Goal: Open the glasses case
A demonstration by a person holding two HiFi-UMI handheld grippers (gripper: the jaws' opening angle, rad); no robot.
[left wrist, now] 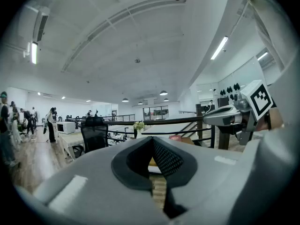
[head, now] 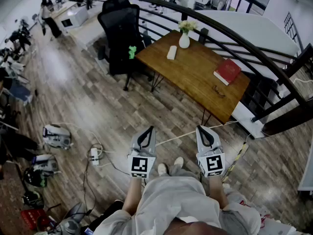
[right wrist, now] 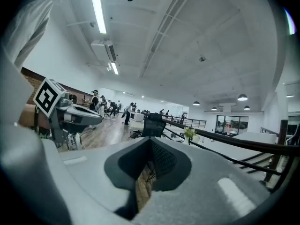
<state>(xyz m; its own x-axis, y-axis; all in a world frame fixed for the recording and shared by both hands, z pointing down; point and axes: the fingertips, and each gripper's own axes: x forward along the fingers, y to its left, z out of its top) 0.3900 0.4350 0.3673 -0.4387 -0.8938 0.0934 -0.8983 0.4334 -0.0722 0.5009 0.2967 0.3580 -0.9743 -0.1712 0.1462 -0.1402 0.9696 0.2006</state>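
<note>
Wooden table [head: 195, 75] holds one book [head: 227, 71], one vase [head: 184, 40], one glasses case [head: 171, 52]; left gripper [head: 149, 129] and right gripper [head: 200, 128] closed, empty.

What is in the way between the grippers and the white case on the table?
Nothing visible. Only floor and open tabletop lie between the left gripper, the right gripper and the white case. The red book lies off to the side.

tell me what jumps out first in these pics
The wooden table by the curved black railing draws the eye first. It carries a white vase of flowers, a white glasses case and a red book. In the foreground, the left gripper and right gripper are both shut and empty, with open floor between them and the table.
</note>
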